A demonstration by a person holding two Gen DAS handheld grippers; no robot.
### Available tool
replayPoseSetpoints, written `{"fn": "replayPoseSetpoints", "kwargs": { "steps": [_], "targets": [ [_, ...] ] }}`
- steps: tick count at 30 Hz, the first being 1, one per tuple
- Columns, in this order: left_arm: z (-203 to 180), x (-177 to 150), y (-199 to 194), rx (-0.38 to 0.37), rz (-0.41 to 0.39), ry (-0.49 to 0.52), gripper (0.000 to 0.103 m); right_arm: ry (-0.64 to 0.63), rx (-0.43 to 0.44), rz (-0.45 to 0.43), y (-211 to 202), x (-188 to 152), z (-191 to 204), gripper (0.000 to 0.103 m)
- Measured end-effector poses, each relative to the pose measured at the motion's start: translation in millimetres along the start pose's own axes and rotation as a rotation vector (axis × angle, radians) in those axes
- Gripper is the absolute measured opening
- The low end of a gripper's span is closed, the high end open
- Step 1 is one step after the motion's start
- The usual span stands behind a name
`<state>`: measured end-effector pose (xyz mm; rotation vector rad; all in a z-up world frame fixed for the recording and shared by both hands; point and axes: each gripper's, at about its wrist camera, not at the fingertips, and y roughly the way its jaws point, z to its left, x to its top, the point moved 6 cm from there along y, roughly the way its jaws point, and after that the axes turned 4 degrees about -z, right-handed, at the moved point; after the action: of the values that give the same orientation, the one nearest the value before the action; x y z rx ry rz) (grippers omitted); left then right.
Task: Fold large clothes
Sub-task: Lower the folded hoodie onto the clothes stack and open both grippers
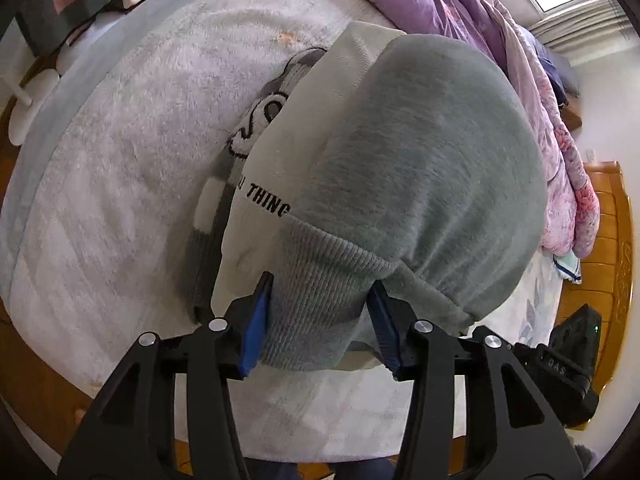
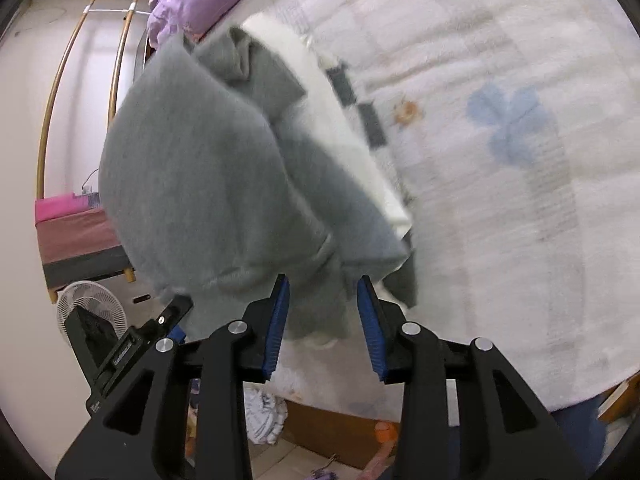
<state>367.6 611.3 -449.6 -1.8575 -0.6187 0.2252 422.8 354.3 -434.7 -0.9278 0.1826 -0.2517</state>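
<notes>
- grey fleece sweatshirt [image 1: 420, 168] lies doubled over on the pale plush blanket [image 1: 120, 168], its white front with black lettering [image 1: 266, 202] showing at nine o'clock of the grey layer; it looks like a fold laid over so the bulk sits compact.
- ribbed hem [image 1: 320, 300] bunches at six o'clock of the garment, between the left gripper [image 1: 320, 294] fingers.
- left gripper's blue pads [image 1: 256, 320] stand about half open, flanking the hem; whether they press it i cannot tell for sure, it looks loose.
- right gripper [image 2: 323, 292] is partly open, a grey fabric edge [image 2: 316, 308] hanging between its pads [image 2: 278, 320] without a pinch.
- purple quilt [image 1: 460, 4] is heaped at twelve o'clock, well apart.
</notes>
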Motion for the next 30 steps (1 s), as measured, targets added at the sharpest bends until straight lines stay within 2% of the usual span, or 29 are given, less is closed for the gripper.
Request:
{"fn": "replayPoseSetpoints", "kwargs": {
  "steps": [4,7,8,10,12,14,17,19,22,23,24,25,30],
  "targets": [
    [-6.9,-0.5,-24.1,0.045,-0.028,0.023,0.052,-0.175,-0.085,-0.088,-34.1,11.7,21.1,0.034],
    [-24.6,1.0,-53.5,0.035,-0.092,0.096,0.052,-0.358,-0.066,-0.174,-51.6,9.8,51.9,0.030],
    [-36.4,2.2,-64.4,0.023,-0.127,0.139,0.052,-0.402,-0.060,-0.187,-56.2,9.2,57.2,0.026],
    [-61.9,4.1,-77.1,0.001,-0.171,0.228,0.052,-0.490,-0.053,-0.196,-53.1,9.1,77.4,0.024],
    [-79.5,5.3,-73.8,-0.023,-0.159,0.277,0.052,-0.516,-0.056,-0.181,-40.5,10.2,83.6,0.024],
    [-89.4,8.0,-56.4,-0.005,-0.125,0.300,0.052,-0.519,-0.075,-0.134,-17.4,16.6,82.7,0.024],
    [-83.7,14.0,-13.4,0.078,-0.029,0.298,0.052,-0.476,-0.169,-0.063,15.0,26.6,59.8,0.021],
    [-78.9,16.1,3.8,0.111,0.001,0.299,0.052,-0.446,-0.211,-0.042,23.2,32.7,46.9,0.022],
    [-77.5,14.7,1.1,0.111,-0.003,0.286,0.052,-0.463,-0.206,-0.056,18.3,31.0,47.2,0.022],
    [-78.3,13.6,-0.7,0.107,-0.006,0.282,0.053,-0.467,-0.202,-0.070,11.6,28.2,48.7,0.026],
    [-78.2,13.2,-3.5,0.101,-0.008,0.277,0.058,-0.464,-0.199,-0.080,6.4,26.6,47.9,0.026],
    [-78.0,10.6,-7.3,0.100,-0.012,0.270,0.068,-0.462,-0.184,-0.091,-1.1,23.0,48.0,0.026],
    [-88.8,-2.6,-35.5,0.145,-0.059,0.293,0.085,-0.486,-0.182,-0.120,-32.9,8.1,49.8,0.026]
  ]
}}
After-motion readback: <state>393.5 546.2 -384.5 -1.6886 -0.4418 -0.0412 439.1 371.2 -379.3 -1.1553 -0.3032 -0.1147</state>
